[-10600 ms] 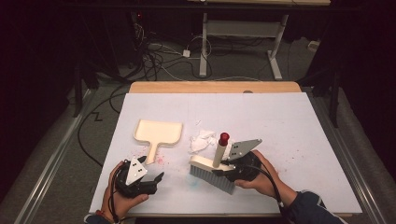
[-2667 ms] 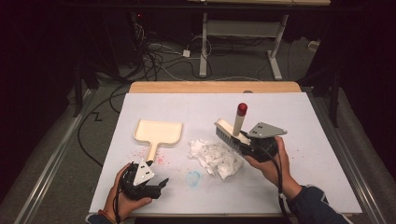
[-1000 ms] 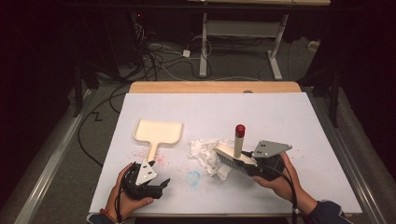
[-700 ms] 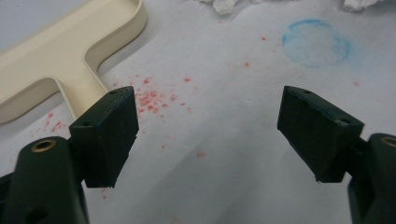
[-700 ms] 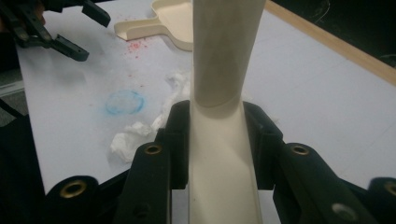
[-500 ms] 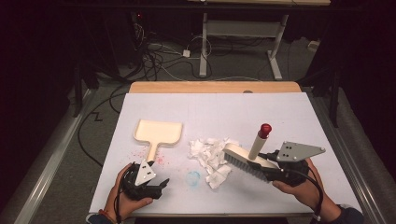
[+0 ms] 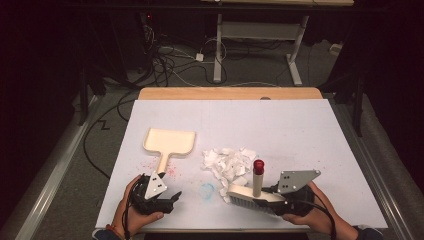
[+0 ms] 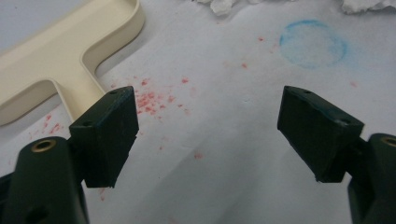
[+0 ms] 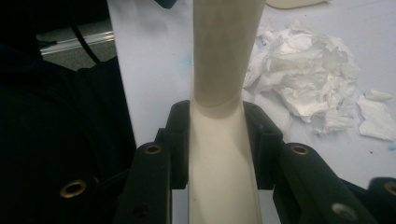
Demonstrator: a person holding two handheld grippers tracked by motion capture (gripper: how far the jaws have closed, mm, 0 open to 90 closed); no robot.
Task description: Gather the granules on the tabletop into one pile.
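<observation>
The right gripper (image 7: pixel 280 200) is pinching the cream brush (image 7: pixel 255 196) across its back, jaws pressing on both sides, with the red-tipped handle sticking up just ahead of them. The paper scraps (image 7: pixel 229 164) are lying just beyond the brush's far end, touching or nearly touching its bristles. The left gripper (image 7: pixel 167 200) is sitting spread with nothing between its jaws, low over the white table (image 7: pixel 300 135). The dustpan (image 7: pixel 169 142) is lying just ahead of it, handle pointing toward its left jaw.
</observation>
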